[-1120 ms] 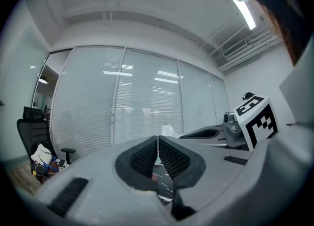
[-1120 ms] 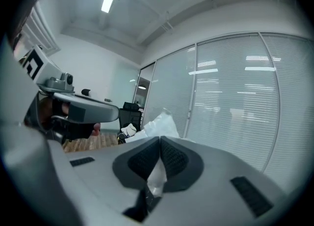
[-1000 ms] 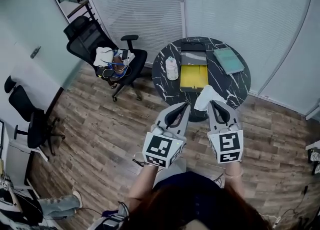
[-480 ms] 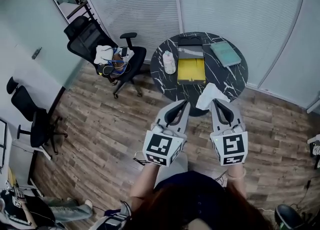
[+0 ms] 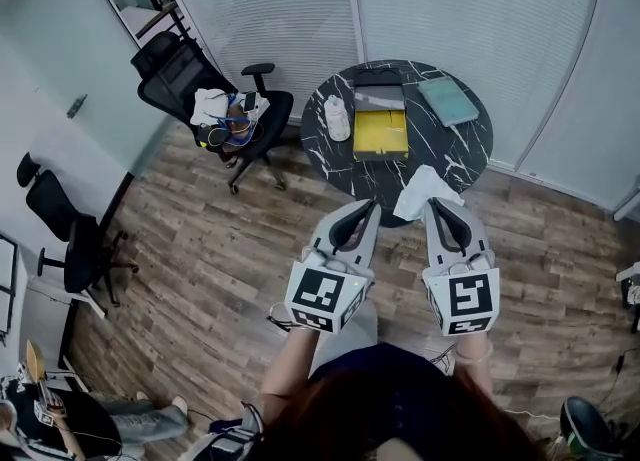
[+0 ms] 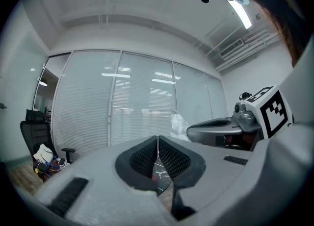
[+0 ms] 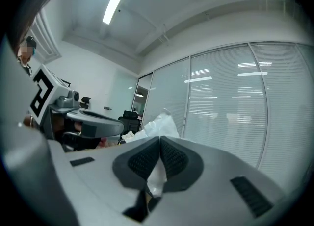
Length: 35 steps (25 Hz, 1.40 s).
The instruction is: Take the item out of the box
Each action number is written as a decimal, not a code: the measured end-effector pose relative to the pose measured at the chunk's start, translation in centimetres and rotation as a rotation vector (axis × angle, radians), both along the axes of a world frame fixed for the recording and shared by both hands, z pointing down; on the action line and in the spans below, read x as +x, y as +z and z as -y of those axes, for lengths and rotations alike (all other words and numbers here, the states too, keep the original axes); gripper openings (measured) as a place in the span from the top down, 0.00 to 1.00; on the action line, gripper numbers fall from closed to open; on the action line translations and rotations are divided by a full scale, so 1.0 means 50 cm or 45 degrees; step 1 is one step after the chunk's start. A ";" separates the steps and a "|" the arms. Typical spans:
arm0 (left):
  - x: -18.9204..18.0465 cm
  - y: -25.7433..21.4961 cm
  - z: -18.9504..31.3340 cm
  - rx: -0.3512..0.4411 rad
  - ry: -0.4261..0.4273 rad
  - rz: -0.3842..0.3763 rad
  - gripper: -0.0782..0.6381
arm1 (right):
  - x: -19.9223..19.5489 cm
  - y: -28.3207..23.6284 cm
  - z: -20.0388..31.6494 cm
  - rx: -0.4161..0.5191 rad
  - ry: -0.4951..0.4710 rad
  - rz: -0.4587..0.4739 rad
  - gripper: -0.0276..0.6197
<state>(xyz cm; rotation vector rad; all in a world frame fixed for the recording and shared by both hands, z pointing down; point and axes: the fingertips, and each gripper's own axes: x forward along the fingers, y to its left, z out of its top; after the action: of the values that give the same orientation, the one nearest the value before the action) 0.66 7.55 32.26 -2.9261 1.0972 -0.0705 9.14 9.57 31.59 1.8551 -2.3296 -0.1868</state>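
An open box (image 5: 380, 121) with a yellow inside lies on the round black marble table (image 5: 450, 159) ahead of me. My right gripper (image 5: 436, 203) is shut on a crumpled white plastic bag (image 5: 421, 190), held up in the air between me and the table; the bag (image 7: 157, 124) sticks out past the jaws in the right gripper view. My left gripper (image 5: 368, 207) hangs beside it, shut with nothing between its jaws (image 6: 157, 146). Both grippers are well short of the box.
On the table also lie a white bottle-like item (image 5: 337, 117) and a teal book (image 5: 448, 101). A black office chair (image 5: 205, 99) loaded with clothes and bags stands left of the table; another chair (image 5: 62, 239) is at far left. Blinds cover the glass wall behind.
The head view has shifted slightly, so the table sits a little higher in the picture. Both grippers hold the same pose, the right one still gripping the bag.
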 end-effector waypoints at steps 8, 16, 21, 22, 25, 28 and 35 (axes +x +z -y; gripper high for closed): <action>-0.006 -0.003 -0.039 0.021 0.003 -0.008 0.85 | -0.011 -0.005 -0.044 0.011 0.031 -0.021 0.92; -0.014 0.001 -0.082 0.012 0.007 -0.003 0.85 | -0.020 -0.003 -0.092 0.010 0.033 -0.010 0.92; -0.009 0.004 -0.099 0.010 0.018 0.000 0.85 | -0.021 0.009 -0.110 0.000 0.039 -0.008 0.92; -0.011 0.004 -0.104 0.009 0.018 0.000 0.85 | -0.022 0.011 -0.114 -0.002 0.041 -0.002 0.92; -0.018 0.005 -0.119 0.005 0.015 -0.003 0.85 | -0.025 0.011 -0.131 -0.003 0.045 0.000 0.92; -0.023 0.008 -0.134 0.000 0.015 -0.007 0.85 | -0.029 0.011 -0.148 -0.009 0.047 -0.011 0.92; -0.027 0.013 -0.159 0.001 0.013 -0.015 0.85 | -0.038 0.017 -0.172 -0.008 0.035 -0.016 0.92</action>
<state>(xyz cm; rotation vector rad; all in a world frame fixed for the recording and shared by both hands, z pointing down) -0.70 15.53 32.89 -2.9347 1.0836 -0.0526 7.26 18.17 32.42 1.8765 -2.2921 -0.1873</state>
